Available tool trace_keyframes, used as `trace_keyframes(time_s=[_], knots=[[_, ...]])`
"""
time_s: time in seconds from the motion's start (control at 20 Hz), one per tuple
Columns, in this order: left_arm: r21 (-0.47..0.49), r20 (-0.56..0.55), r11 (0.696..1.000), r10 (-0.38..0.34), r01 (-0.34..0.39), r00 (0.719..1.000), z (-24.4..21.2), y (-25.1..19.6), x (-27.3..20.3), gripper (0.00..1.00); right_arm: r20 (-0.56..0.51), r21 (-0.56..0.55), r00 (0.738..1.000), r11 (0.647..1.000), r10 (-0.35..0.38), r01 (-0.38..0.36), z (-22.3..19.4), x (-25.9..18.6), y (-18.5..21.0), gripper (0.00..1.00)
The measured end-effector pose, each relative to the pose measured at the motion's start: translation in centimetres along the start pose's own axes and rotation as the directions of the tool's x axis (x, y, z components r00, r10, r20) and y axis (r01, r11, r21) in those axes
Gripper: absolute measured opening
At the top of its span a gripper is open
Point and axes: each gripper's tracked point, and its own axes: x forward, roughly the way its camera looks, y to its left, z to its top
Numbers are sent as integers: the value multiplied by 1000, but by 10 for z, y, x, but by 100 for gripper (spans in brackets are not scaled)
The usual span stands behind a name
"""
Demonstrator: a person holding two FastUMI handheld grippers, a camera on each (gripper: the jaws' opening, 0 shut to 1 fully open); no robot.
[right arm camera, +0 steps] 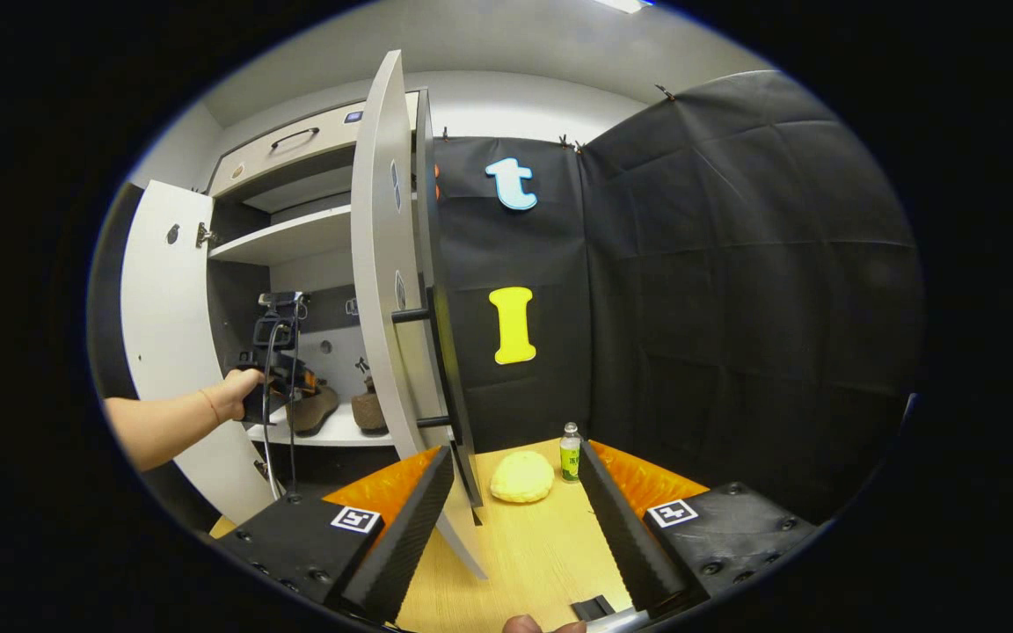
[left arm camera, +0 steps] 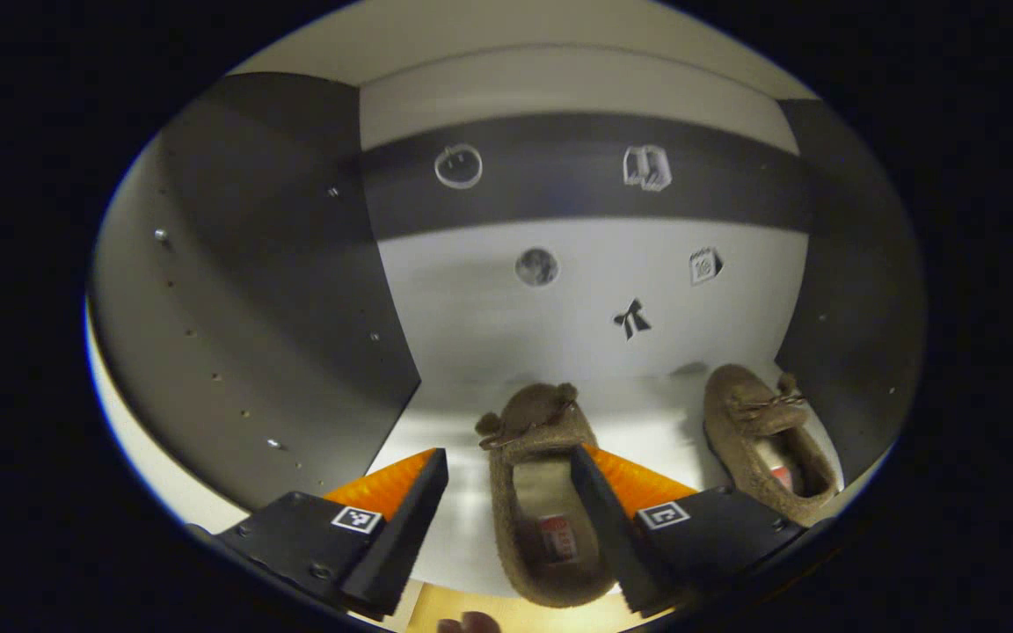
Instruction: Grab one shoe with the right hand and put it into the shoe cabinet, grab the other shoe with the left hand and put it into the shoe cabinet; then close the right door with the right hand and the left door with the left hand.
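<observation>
Two brown fuzzy shoes stand on the white shelf (left arm camera: pixel 449 422) inside the shoe cabinet. The near shoe (left arm camera: pixel 542 492) lies toe-inward between the fingers of my left gripper (left arm camera: pixel 508 453), which is open; its right finger overlaps the shoe's edge and a gap shows on the left. The other shoe (left arm camera: pixel 766 440) sits to the right by the side wall. In the right gripper view a hand holds the left gripper (right arm camera: pixel 282 387) at the shelf, beside both shoes (right arm camera: pixel 317 409) (right arm camera: pixel 370 411). My right gripper (right arm camera: pixel 515 450) is open and holds nothing, over the wooden table, just right of the right door (right arm camera: pixel 383 264).
Both cabinet doors stand open; the left door (right arm camera: pixel 163 290) swings far left, and the right door is seen edge-on with a black handle (right arm camera: pixel 436 369). On the wooden table (right arm camera: pixel 542 545) lie a round yellow object (right arm camera: pixel 521 476) and a small bottle (right arm camera: pixel 569 453). Black cloth walls close the right side.
</observation>
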Motion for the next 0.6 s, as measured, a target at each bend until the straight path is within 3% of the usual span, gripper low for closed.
trace_keyframes(time_s=[0.05, 0.25, 0.3, 0.35, 0.6], knots=[[-1, 50, 1000, -9, 9, 999, 9, 1, -15, 98, -11, -3, 1000, 1000, 2, -2, -2, 2, -1, 94], [-6, 205, 999, -49, 52, 978, 30, -1, -86, 96, -11, 2, 1000, 1000, 4, -4, 7, 15, -7, 94], [0, 230, 998, -54, 55, 972, 32, -2, -103, 96, -5, -1, 1000, 1000, 8, -8, 12, 18, -8, 88], [7, 250, 998, -60, 61, 966, 30, -3, -121, 96, 1, -4, 1000, 1000, 10, -10, 16, 24, -8, 95], [-9, 303, 993, -107, 115, 947, 7, -14, -194, 96, 23, -11, 999, 999, 30, -30, 34, 47, -6, 98]])
